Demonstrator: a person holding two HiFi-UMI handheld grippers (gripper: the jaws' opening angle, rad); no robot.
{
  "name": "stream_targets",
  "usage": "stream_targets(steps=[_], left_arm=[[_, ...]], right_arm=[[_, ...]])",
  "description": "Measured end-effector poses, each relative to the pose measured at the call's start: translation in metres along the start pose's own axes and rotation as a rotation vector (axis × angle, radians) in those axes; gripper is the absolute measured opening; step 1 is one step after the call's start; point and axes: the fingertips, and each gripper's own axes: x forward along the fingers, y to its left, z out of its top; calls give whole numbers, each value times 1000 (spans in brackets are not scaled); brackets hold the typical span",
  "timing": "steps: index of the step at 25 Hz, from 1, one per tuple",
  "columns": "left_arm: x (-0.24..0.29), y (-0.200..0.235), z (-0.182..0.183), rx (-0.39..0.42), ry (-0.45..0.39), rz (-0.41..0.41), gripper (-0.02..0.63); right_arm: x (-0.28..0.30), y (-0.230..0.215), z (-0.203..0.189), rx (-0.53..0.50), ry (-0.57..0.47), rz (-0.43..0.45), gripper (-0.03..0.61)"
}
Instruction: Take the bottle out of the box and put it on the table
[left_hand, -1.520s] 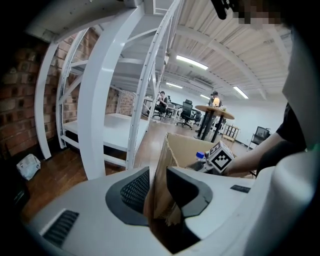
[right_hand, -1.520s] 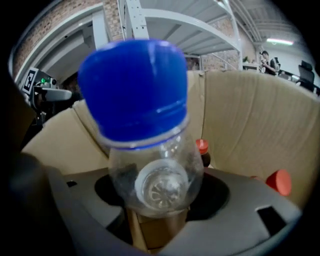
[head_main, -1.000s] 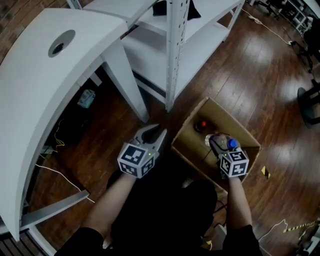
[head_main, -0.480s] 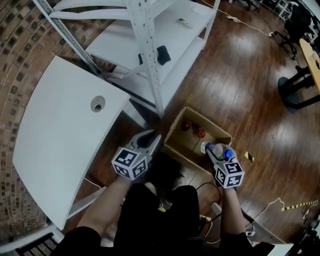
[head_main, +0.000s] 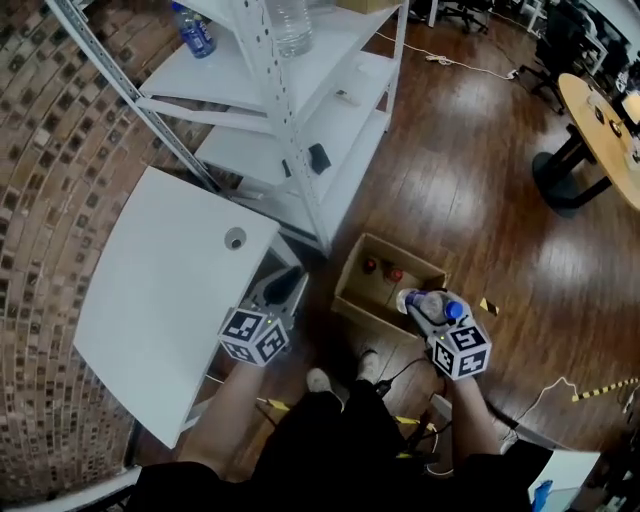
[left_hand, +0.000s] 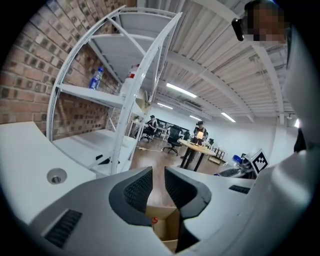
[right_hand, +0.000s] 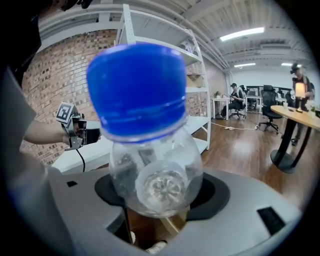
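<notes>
A clear plastic bottle (head_main: 418, 300) with a blue cap lies along my right gripper (head_main: 426, 306), which is shut on it above the near right corner of the open cardboard box (head_main: 350, 292). In the right gripper view the bottle (right_hand: 150, 170) fills the middle, cap toward the camera, with the dark pads (right_hand: 107, 192) pressing on its sides. My left gripper (head_main: 287, 283) hangs by the near right edge of the white table (head_main: 160, 300), its jaws a narrow gap apart with nothing between them (left_hand: 159, 182). Two red-capped bottles (head_main: 383, 269) stay in the box.
A white metal shelf rack (head_main: 330, 100) stands behind the table and box, with bottles (head_main: 195, 35) on an upper shelf. The table has a round cable hole (head_main: 235, 239). A round wooden table (head_main: 600, 110) and office chairs stand far right. Cables lie on the wooden floor.
Both grippers and the head view have risen a long way; floor and box now look farther below. The bottle has come up with the right gripper. Upper shelves have come into view.
</notes>
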Motion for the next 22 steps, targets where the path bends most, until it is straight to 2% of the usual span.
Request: stream_targets(steps=[5,8,13,18,22], left_arm=[[-33,-18,60,41,-111,31,72],[-57,-19,83,71,-159,68,72],[-89,-20,107,94,-233,147,72],[-121,-21,117,121,-265,214,72],[-155,-6,117,117,-298,298,72]], right_arm=[[-31,22,32,-26,-42,38,313],[-41,42,44,-79,-58,64,314],[-49,65,79,-169,-87,132,313],[-46,82,105,-206,-111,193,314],[-36,105,118,-230,-123,260,314]])
